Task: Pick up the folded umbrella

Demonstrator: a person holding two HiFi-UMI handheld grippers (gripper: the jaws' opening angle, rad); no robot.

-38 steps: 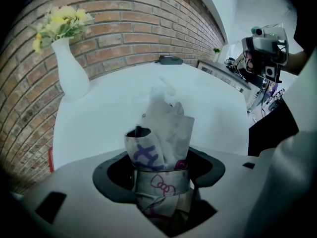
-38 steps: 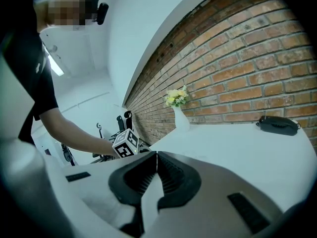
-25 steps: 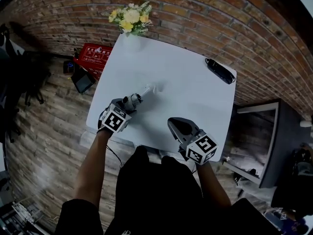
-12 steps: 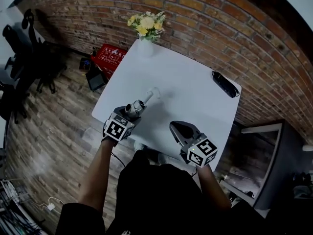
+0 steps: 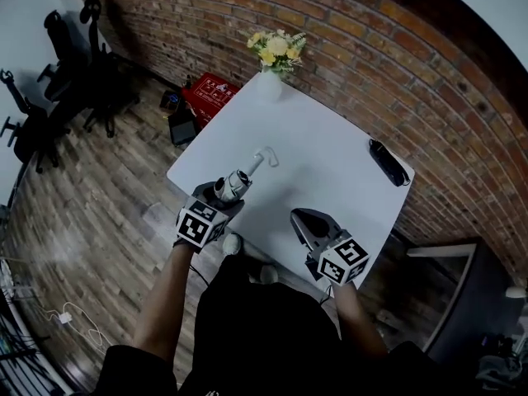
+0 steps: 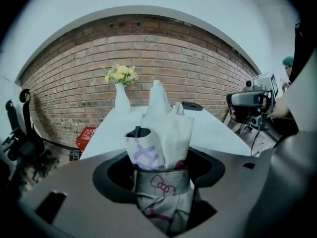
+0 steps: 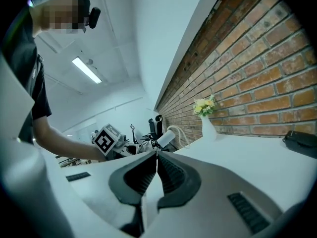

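The folded umbrella (image 5: 246,172) is white with purple cartoon print and a strap round it. My left gripper (image 5: 226,193) is shut on its body and holds it slanted above the near left part of the white table (image 5: 330,155), its curved handle end pointing away. In the left gripper view the umbrella (image 6: 163,128) fills the wide gap between the jaws of the left gripper (image 6: 162,171). My right gripper (image 5: 302,219) hovers over the table's near edge, shut with nothing in it. In the right gripper view the right gripper's (image 7: 156,157) pads meet, and the umbrella (image 7: 167,137) shows beyond them.
A white vase of yellow flowers (image 5: 274,56) stands at the table's far corner by the brick wall. A black case (image 5: 388,162) lies at the far right edge. A red box (image 5: 213,97) and office chairs (image 5: 82,64) stand on the wooden floor to the left.
My left gripper has risen with the umbrella, whose handle end has come up off the tabletop. The right gripper has shifted only slightly and stays shut.
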